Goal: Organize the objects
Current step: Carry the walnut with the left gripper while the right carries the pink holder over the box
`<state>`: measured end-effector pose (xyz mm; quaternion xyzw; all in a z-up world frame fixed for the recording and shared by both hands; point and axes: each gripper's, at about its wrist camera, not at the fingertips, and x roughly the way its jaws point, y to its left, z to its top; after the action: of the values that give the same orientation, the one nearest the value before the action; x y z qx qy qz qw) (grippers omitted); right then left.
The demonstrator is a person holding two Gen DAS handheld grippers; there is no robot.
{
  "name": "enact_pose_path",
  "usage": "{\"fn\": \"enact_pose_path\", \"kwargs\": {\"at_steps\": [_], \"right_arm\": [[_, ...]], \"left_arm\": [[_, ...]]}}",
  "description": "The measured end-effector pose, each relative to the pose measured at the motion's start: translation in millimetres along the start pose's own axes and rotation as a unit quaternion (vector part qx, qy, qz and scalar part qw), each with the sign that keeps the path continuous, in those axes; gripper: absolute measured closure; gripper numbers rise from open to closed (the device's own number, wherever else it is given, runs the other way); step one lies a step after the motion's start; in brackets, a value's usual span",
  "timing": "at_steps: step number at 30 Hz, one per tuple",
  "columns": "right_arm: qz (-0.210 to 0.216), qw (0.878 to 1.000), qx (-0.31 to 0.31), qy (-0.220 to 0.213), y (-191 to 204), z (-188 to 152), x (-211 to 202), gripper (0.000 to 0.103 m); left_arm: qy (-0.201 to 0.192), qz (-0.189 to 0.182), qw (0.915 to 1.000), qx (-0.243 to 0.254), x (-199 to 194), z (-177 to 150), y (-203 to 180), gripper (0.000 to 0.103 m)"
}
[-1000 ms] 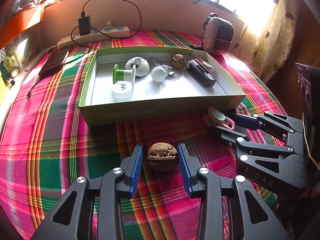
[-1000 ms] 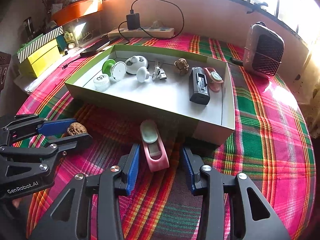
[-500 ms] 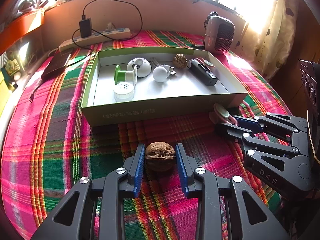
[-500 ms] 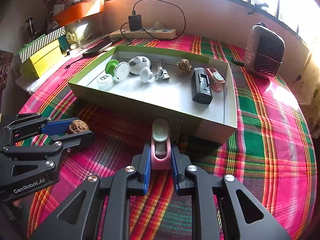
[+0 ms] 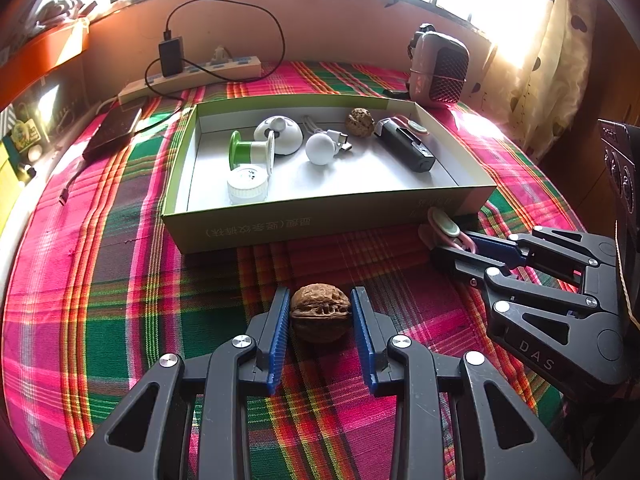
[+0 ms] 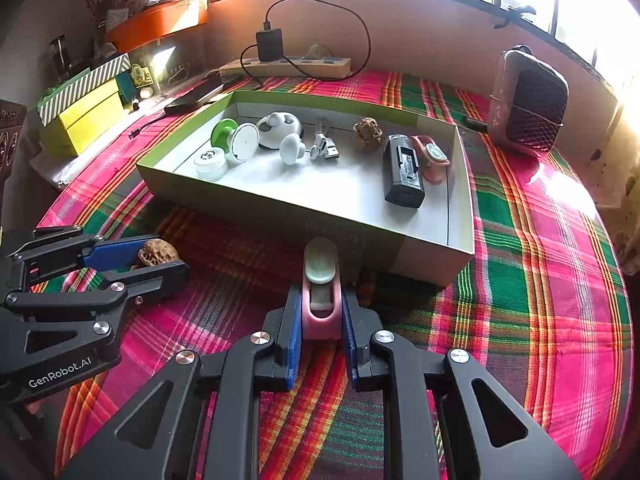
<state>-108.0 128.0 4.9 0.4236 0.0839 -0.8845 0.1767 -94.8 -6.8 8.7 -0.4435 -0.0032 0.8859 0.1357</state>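
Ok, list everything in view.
box: one, green-rimmed, on plaid cloth
walnut: two, brown, one on cloth, one in box
clip: two, pink, one before box, one inside
spool: one, green, in box
jar: one, white, in box
dome: one, white, in box
ball: one, white, in box
gadget: one, black, in box
power strip: one, cream, by wall
mesh-fronted unit: one, pink, behind box
left tongs: one, black, just closed on outer walnut
right tongs: one, black, shut on outer clip
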Motion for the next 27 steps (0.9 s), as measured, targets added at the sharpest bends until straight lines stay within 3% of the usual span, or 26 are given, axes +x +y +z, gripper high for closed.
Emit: {"fn": "enact_pose_path", "kwargs": {"at_steps": [27], "right_arm": [[0.013,1.0,0.012,-0.005,-1.0,-4.8,-10.2,0.085]], "left_arm": [[-0.006,0.014,0.9999,-0.001,-6.2,0.7,0.8,0.075]]}}
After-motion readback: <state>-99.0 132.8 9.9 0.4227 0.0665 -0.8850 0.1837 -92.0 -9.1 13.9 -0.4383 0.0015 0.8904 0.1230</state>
